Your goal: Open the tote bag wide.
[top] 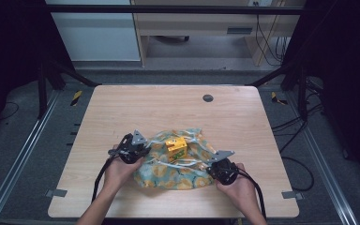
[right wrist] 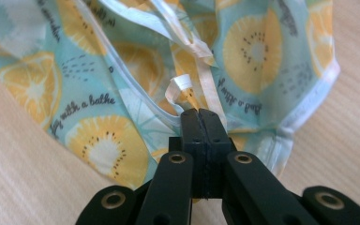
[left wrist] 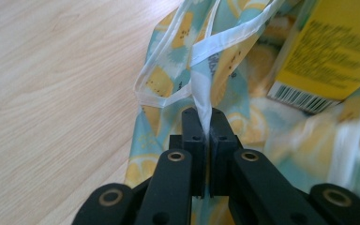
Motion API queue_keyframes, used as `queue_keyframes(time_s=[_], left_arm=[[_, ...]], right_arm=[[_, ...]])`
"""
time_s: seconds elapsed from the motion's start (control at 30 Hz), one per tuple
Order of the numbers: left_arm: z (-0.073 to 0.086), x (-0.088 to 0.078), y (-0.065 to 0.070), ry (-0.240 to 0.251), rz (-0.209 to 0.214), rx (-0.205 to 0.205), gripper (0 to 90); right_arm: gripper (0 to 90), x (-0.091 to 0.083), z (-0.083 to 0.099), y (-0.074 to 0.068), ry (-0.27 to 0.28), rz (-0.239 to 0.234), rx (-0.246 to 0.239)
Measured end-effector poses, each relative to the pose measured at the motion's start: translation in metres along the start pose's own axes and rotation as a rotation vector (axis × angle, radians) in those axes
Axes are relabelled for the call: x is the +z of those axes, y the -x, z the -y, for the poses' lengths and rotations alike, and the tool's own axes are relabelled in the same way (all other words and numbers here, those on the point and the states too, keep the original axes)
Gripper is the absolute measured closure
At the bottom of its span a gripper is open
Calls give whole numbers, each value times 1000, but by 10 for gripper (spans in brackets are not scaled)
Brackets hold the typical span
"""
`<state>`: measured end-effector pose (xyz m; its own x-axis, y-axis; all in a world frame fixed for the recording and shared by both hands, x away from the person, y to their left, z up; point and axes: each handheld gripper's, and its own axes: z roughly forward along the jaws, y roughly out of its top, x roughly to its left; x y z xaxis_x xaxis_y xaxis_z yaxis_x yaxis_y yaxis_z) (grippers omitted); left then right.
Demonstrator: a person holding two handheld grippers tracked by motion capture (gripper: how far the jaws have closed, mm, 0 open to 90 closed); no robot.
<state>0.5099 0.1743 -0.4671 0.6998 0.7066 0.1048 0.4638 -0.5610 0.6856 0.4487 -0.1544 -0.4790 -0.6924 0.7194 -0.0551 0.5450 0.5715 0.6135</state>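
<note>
Wooden table (top: 122, 108) carried one lemon-print cloth (top: 178, 176) and one yellow box (top: 176, 148); two grippers, left gripper (left wrist: 205, 123) and right gripper (right wrist: 199, 116), each clenched its white edging (left wrist: 201, 96).

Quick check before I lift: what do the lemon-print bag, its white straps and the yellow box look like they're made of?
Lemon-print bag: thin woven fabric, matte; it lies limp and creased.
White straps: flat, slightly translucent cloth tape, probably synthetic; the left tool pinches one flat, the right tool is shut on another.
Yellow box: printed cardboard, it seems, with sharp edges and a barcode.
</note>
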Motion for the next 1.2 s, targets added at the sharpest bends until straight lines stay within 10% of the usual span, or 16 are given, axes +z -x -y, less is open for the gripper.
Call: queue_keyframes(time_s=[1.2], left_arm=[[20, -8, -9, 9, -17, -26, 864]], right_arm=[[900, -14, 22, 4, 5, -2, 26]])
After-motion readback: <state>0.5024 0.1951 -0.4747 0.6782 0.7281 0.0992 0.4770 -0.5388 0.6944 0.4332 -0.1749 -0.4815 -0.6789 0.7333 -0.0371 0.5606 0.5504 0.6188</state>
